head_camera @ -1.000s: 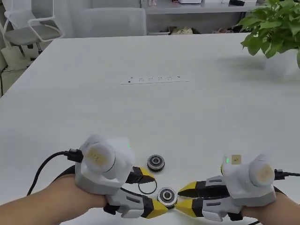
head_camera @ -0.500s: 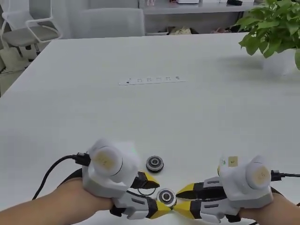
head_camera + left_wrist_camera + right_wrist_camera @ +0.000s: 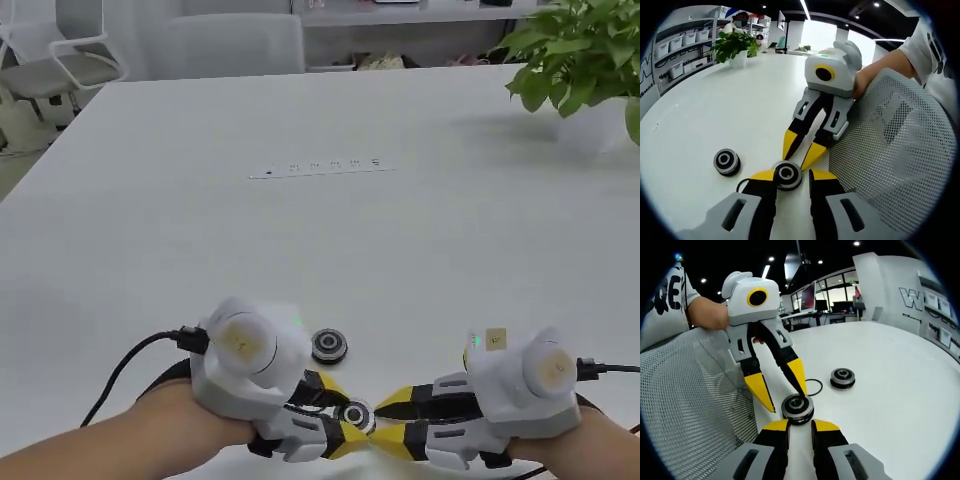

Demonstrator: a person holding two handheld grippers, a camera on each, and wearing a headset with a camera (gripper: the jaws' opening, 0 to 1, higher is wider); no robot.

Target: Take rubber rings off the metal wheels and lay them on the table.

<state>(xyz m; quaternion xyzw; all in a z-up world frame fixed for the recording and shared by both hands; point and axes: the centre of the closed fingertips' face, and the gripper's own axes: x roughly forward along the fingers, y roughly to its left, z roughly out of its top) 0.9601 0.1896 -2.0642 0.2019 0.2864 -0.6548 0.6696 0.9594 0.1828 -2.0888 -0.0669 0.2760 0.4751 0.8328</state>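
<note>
A metal wheel with a black rubber ring on it lies near the table's front edge. My left gripper comes in from the left, and its yellow-tipped jaws hold the wheel by its sides. Opposite it, my right gripper has its jaws slightly apart, tips against the wheel's rim, nothing between them. A second ringed wheel lies a little farther back. One loose rubber ring rests flat on the table between the two wheels, partly hidden by the left gripper.
The white table stretches far ahead, with a flush socket strip mid-table and a potted plant at the back right. A mesh chair back sits just off the near table edge. Black cables trail from both grippers.
My left gripper has slid right, closing around the near wheel and covering more of the loose ring. The right gripper has barely moved. The head camera has shifted a little.
</note>
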